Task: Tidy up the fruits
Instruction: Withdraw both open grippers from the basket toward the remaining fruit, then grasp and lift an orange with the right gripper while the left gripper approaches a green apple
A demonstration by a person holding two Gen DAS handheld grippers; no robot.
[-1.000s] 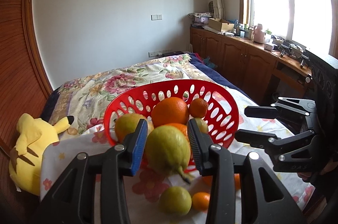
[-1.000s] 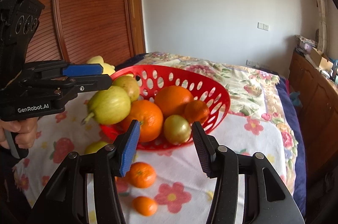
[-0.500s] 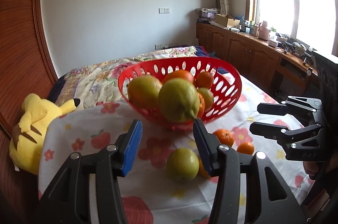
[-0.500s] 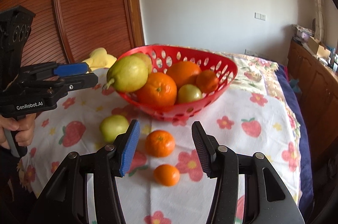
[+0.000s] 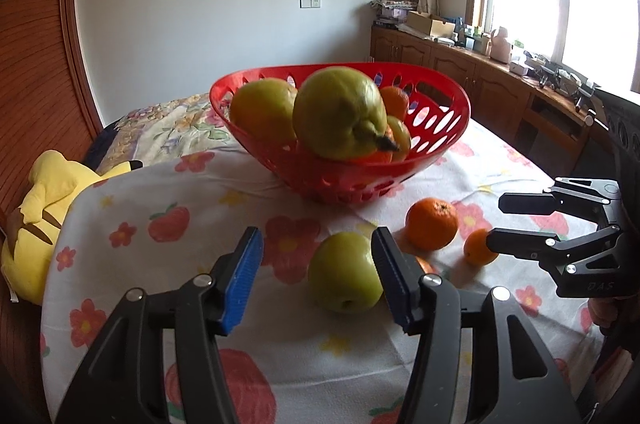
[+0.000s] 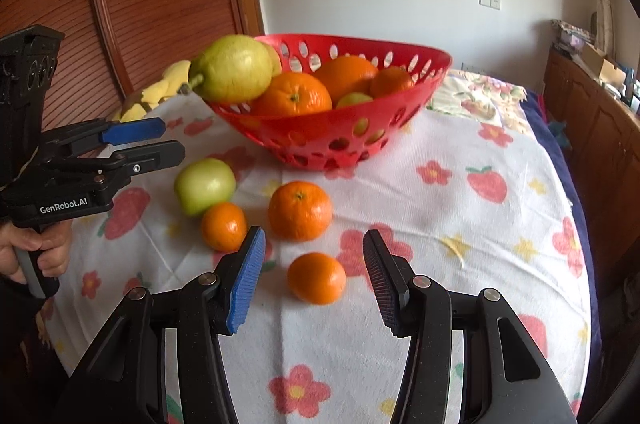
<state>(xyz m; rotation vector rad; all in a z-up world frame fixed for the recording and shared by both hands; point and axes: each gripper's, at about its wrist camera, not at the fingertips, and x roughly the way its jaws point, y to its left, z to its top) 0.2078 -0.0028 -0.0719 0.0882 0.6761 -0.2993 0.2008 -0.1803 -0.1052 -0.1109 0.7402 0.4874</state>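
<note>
Approach step, with loose fruit not yet picked up. Left gripper (image 5: 318, 278) spread, jaws just been opening, green apple (image 5: 345, 272) on the table (image 5: 280, 344) framed between them but pads not pressing. Next: ease forward, centre, close gently. Further right, right gripper (image 6: 314, 274) spread and empty above small mandarin (image 6: 317, 278); lower and pinch. Behind, red basket (image 6: 332, 136) with pear (image 6: 234, 69) riding the rim, long axis roughly level, stem pointing left, outward.
</note>
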